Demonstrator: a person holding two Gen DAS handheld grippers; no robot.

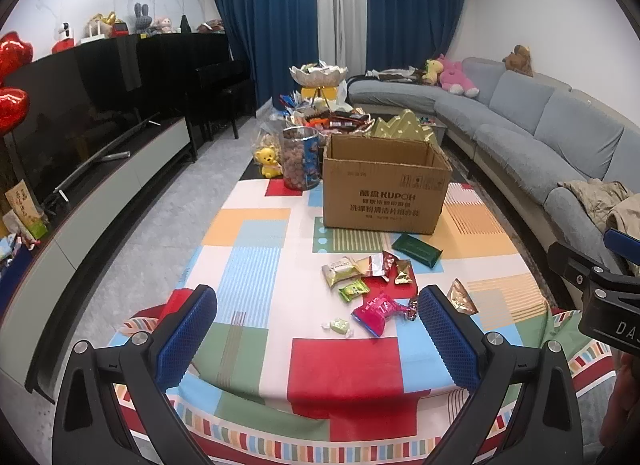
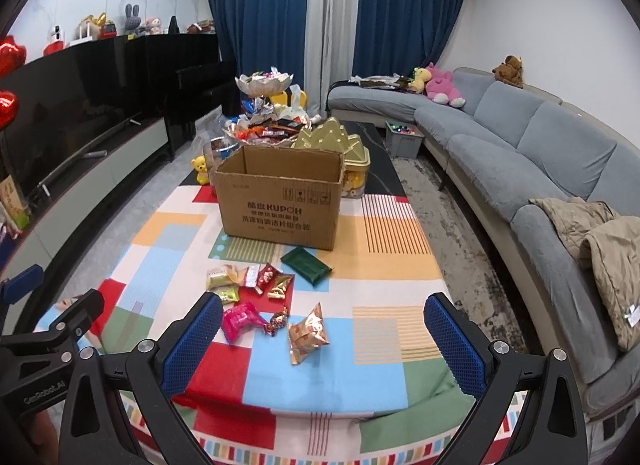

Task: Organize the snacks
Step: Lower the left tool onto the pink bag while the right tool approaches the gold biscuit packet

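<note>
Left wrist view has the left tongs (image 1: pixel 316 307) spread wide apart, nothing between them, hovering over the near end of the worktop (image 1: pixel 256 225). Same deal on the right wrist view: right tongs (image 2: pixel 323 315) wide apart and empty.

Just past the fingers sits the loose snack pile, roughly ten pieces from what can be counted: one small pale green wrapped candy (image 1: pixel 338 325) nearest, one hot pink packet (image 1: pixel 378 311), one crinkly gold-and-white pouch (image 2: pixel 307 333) off to the right, one green-and-white packet (image 1: pixel 339 269), a few red and gold foil ones bunched together, and one flat dark green packet (image 1: pixel 416 249) closest to the box.

Behind them stands one open cardboard box (image 1: pixel 386 197) with printed lettering. One clear jar (image 1: pixel 301 157) of brown bits and one yellow bear toy (image 1: pixel 269 162) sit to its left, and a big heap of more snacks lies further back.

Worktop wears a bright patchwork cloth of red, blue, orange and green blocks. Grey sectional sofa (image 2: pixel 532 153) on the right, dark TV unit on the left, blue curtains (image 1: pixel 272 17) at the back.
</note>
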